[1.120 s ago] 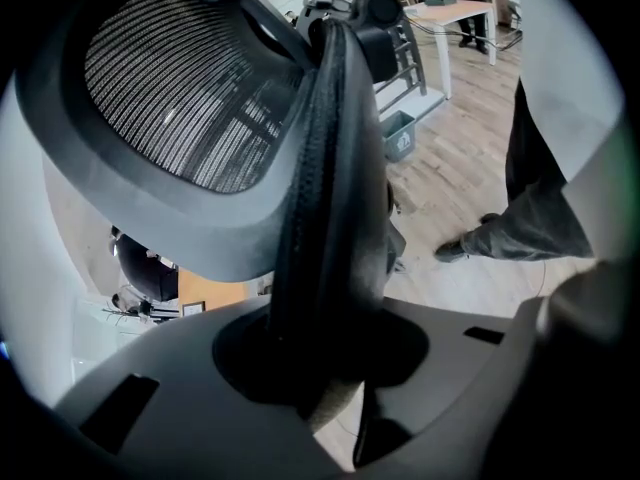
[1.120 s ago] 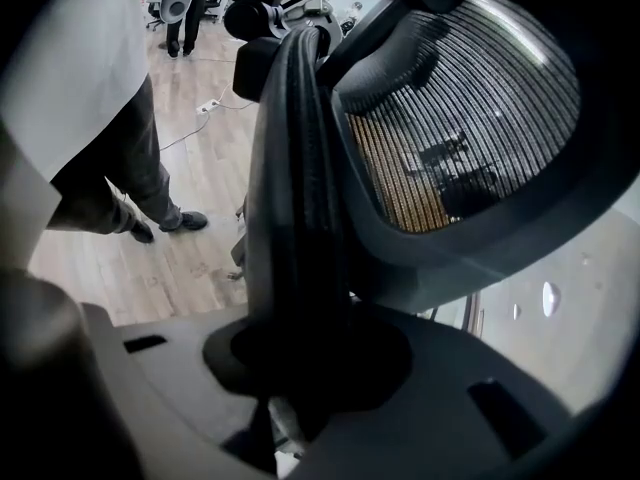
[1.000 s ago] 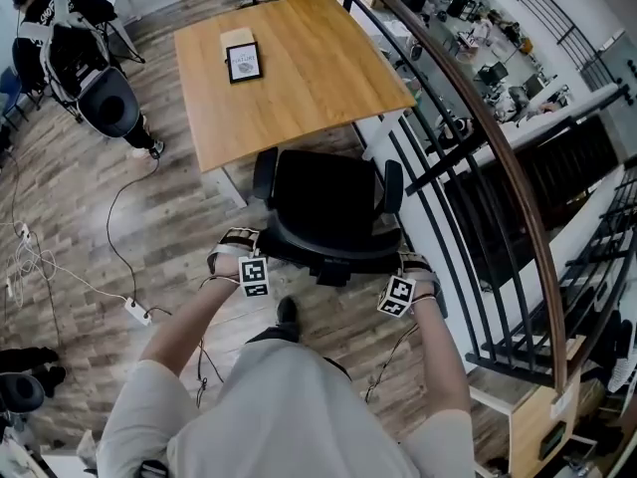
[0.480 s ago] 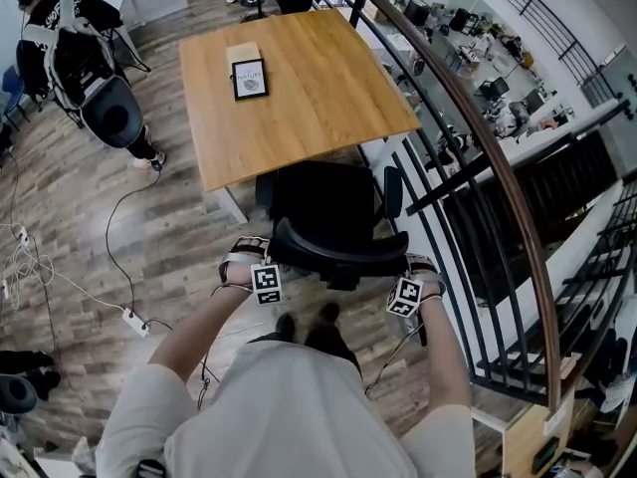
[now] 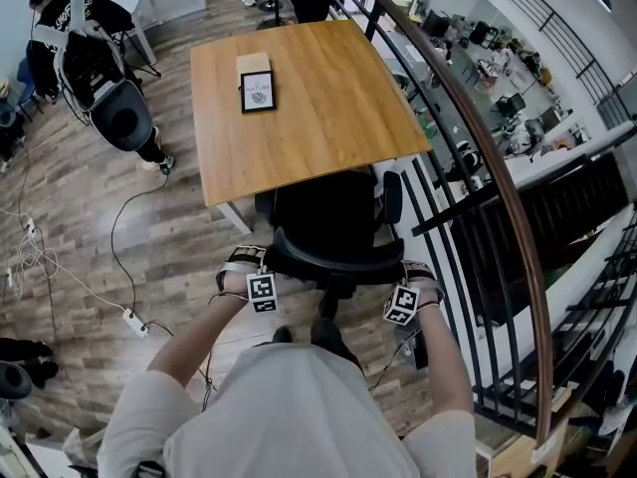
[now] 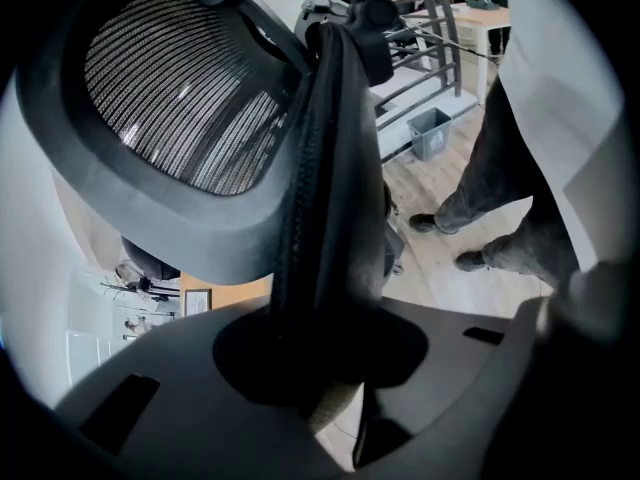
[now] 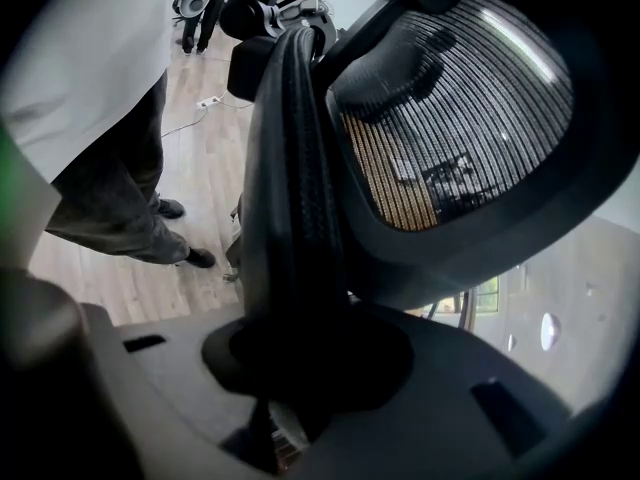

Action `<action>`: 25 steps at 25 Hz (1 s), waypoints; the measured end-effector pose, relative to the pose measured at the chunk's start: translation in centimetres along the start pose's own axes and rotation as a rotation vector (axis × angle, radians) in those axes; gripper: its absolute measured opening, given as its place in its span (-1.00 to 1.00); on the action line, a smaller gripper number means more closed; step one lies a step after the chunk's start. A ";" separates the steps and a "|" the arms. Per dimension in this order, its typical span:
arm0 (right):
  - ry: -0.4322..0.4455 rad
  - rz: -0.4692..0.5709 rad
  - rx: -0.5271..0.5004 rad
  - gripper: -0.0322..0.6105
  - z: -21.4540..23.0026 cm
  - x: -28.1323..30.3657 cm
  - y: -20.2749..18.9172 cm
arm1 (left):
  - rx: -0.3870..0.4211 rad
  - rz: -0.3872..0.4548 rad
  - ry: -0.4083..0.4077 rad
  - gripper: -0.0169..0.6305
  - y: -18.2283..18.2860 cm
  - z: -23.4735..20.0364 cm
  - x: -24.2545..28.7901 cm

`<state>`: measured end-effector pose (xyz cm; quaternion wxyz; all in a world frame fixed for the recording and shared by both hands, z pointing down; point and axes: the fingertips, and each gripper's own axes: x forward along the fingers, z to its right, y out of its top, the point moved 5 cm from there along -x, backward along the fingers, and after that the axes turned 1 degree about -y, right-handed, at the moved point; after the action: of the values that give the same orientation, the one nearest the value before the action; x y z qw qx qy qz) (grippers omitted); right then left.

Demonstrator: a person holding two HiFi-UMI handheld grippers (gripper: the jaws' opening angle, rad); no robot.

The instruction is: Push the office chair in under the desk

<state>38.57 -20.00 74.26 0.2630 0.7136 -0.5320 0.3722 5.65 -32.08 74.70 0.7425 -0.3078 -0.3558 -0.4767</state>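
Note:
The black office chair [image 5: 333, 212] stands at the near edge of the wooden desk [image 5: 318, 108], with its seat partly under the desktop. My left gripper [image 5: 242, 264] is at the left end of the curved backrest top [image 5: 333, 259] and my right gripper [image 5: 416, 275] is at the right end. In the left gripper view the backrest's black rim [image 6: 320, 158] runs down between the jaws of the left gripper [image 6: 320, 363], which are shut on it. The right gripper [image 7: 300, 368] is clamped the same way on the rim [image 7: 290, 168] beside the mesh panel [image 7: 470, 118].
A framed picture [image 5: 259, 93] lies on the desk. A dark metal railing with a wooden handrail [image 5: 473, 132] runs close along the chair's right side. A power strip with cables [image 5: 134, 319] lies on the floor at left. Another chair with a jacket [image 5: 114, 108] stands at far left.
The chair has rolled forward toward the desk, so more of its seat is under the desktop. Both grippers and the person have moved forward with it, still holding the backrest.

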 end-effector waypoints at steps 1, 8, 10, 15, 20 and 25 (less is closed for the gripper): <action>-0.001 0.006 -0.006 -0.60 0.6 0.4 -0.1 | -0.006 -0.005 0.001 -0.64 0.1 -0.3 0.2; 0.003 0.038 -0.055 -0.60 4.4 2.7 -1.2 | -0.051 -0.038 0.006 -0.64 1.0 -2.7 1.4; 0.001 0.050 -0.070 -0.60 5.9 3.4 -1.5 | -0.067 -0.048 0.009 -0.64 1.3 -3.6 1.9; 0.001 0.077 -0.109 -0.60 8.4 5.5 -1.9 | -0.113 -0.075 0.029 -0.64 1.6 -4.8 3.1; 0.000 0.108 -0.148 -0.60 10.9 7.1 -2.3 | -0.156 -0.106 0.042 -0.63 2.2 -5.8 3.9; -0.002 0.142 -0.190 -0.60 13.5 9.0 -2.0 | -0.204 -0.136 0.061 -0.63 2.0 -7.1 4.6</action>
<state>45.27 -34.89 73.72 0.3019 0.6465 -0.6143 0.3368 10.50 -39.30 74.28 0.6837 -0.3422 -0.3026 -0.5691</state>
